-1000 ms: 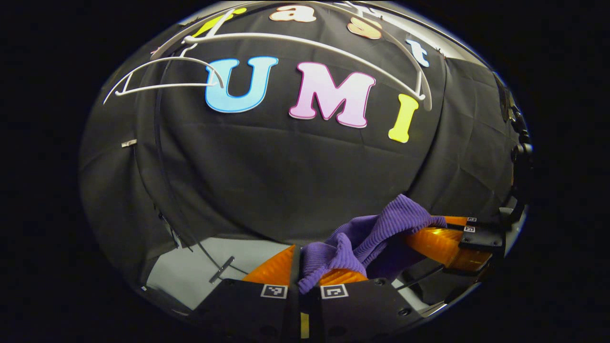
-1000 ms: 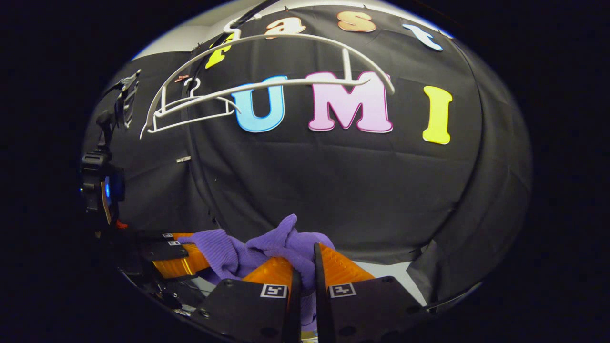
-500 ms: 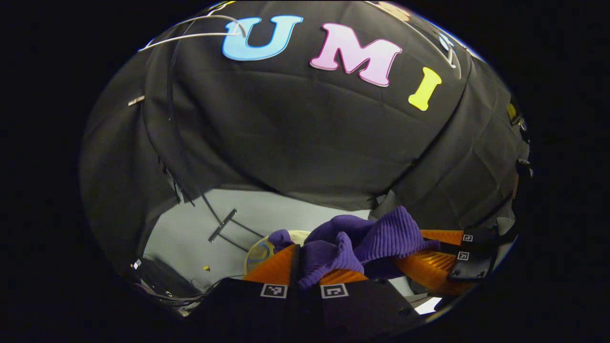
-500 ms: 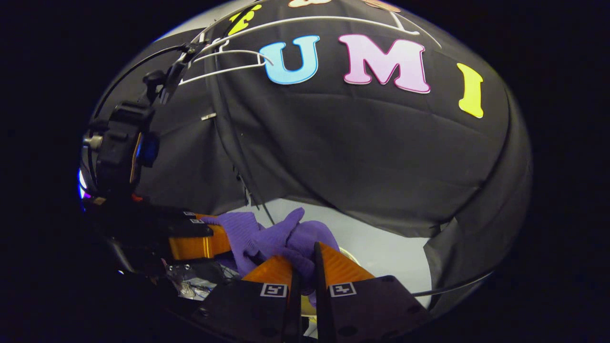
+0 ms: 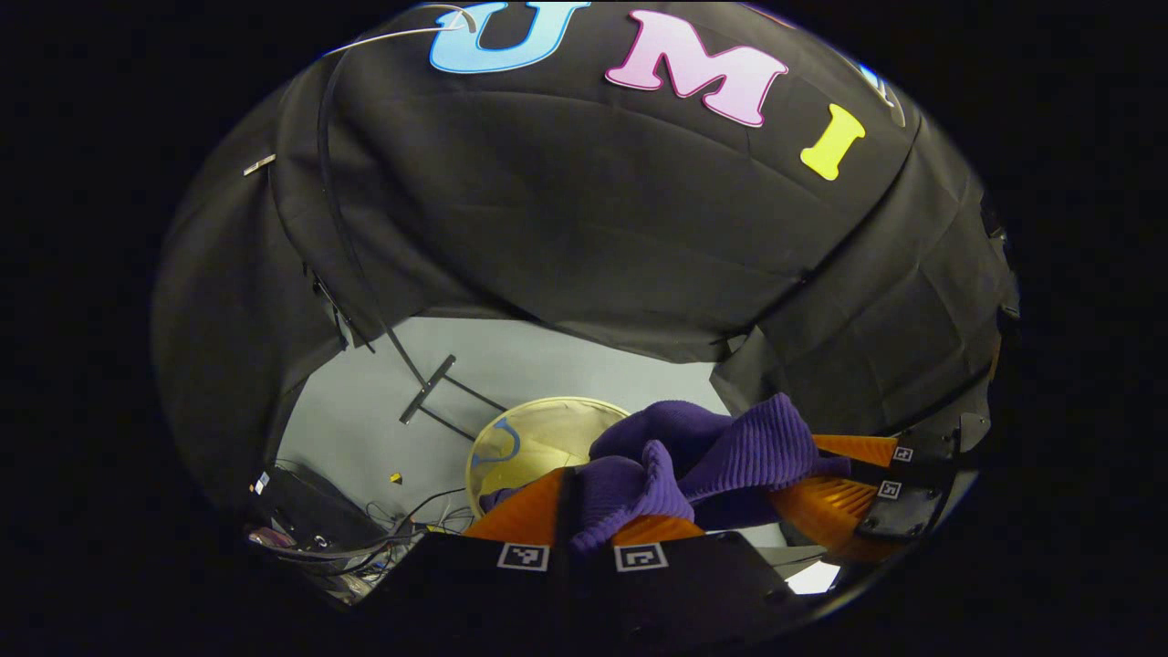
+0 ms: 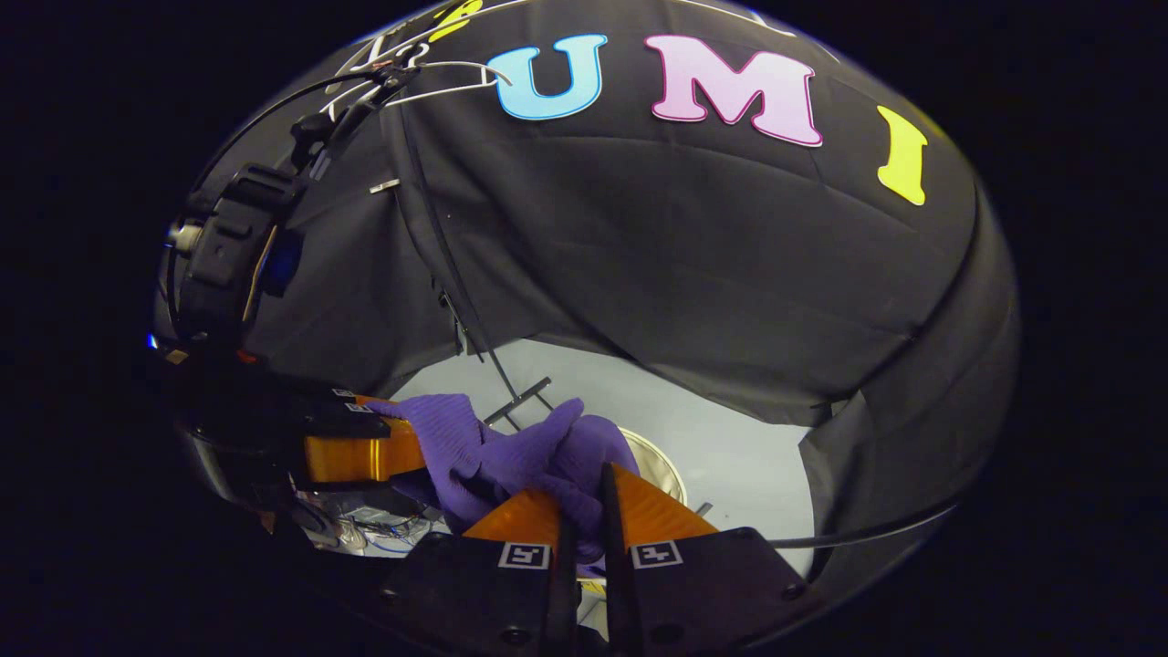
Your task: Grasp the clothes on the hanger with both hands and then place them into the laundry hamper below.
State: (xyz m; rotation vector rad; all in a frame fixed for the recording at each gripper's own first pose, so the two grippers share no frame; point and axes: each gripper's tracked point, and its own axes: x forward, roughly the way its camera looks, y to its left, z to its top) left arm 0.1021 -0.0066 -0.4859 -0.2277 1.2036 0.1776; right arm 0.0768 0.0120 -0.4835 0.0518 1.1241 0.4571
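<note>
A: So, what sits between the fingers of the left gripper (image 5: 584, 516)?

B: A fold of the purple ribbed knit garment (image 5: 707, 452). Both fingers are pressed together on it, and the cloth bunches up just past their tips and runs off to the right.

A: And at the far end of that run?

B: The right gripper (image 5: 844, 484), seen from the left gripper view, comes in from the right side with its fingers closed on the other end of the same cloth. The garment hangs as a short bridge between the two.

A: Does the right gripper view agree?

B: Yes. There the right gripper (image 6: 584, 520) has its fingers clamped on the purple ribbed knit garment (image 6: 511, 452), which humps up right above the tips and stretches left to the left gripper (image 6: 365, 452), also closed on it.

A: What lies beyond the fingertips?

B: In the left gripper view, the round pale yellow laundry hamper (image 5: 534, 438) stands on the grey floor (image 5: 547, 360) just past the left finger, its open mouth partly covered by the cloth. In the right gripper view a slice of the hamper's rim (image 6: 662, 461) shows just beyond the right finger, behind the garment.

A: Farther out?

B: A thin white hanger (image 6: 438, 78) high up on the left, well apart from the garment, against the black cloth wall (image 6: 693, 246).
</note>
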